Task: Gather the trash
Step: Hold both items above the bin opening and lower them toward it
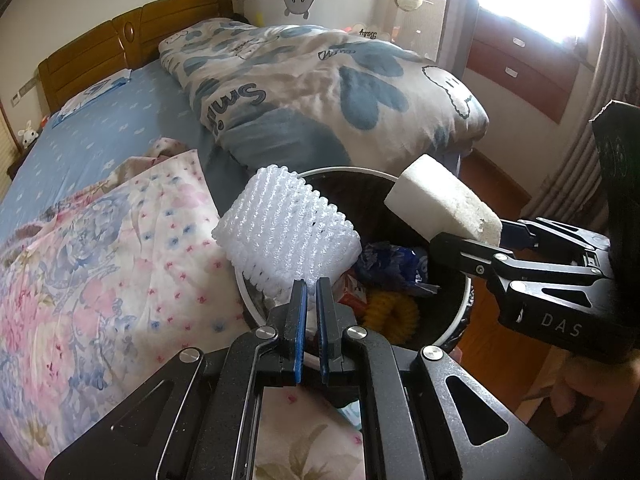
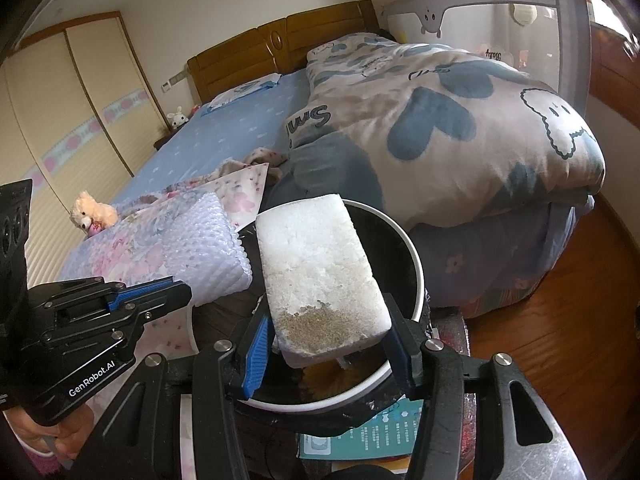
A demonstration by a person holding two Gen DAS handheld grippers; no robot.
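Our left tongs (image 1: 312, 288) sit nearest the lens, their blue pads drawn narrow on the edge of a white foam net sleeve (image 1: 286, 236), which we hold tilted over the near-left rim of the trash bin (image 1: 460, 312). Our right tongs (image 2: 326, 344) stand partly spread, clamped on the two sides of a white foam block (image 2: 320, 268); its near end is soiled brown and its far end points over the bin's black-lined mouth. From the left wrist view the block hangs above the bin's right side, well clear of the net sleeve.

Inside the bin we see a crumpled blue wrapper (image 1: 394, 264), a yellow ruffled piece (image 1: 394, 316) and a red-and-white packet (image 1: 354, 294).

Left of the bin lies a floral quilt (image 1: 100, 260) on the blue-sheeted bed (image 1: 100, 136), and beyond it a folded duvet with blue hearts (image 1: 320, 80). A printed teal sheet (image 2: 360, 436) lies under the bin's near edge. A small teddy bear (image 2: 90, 214) sits at the bed's far-left side.
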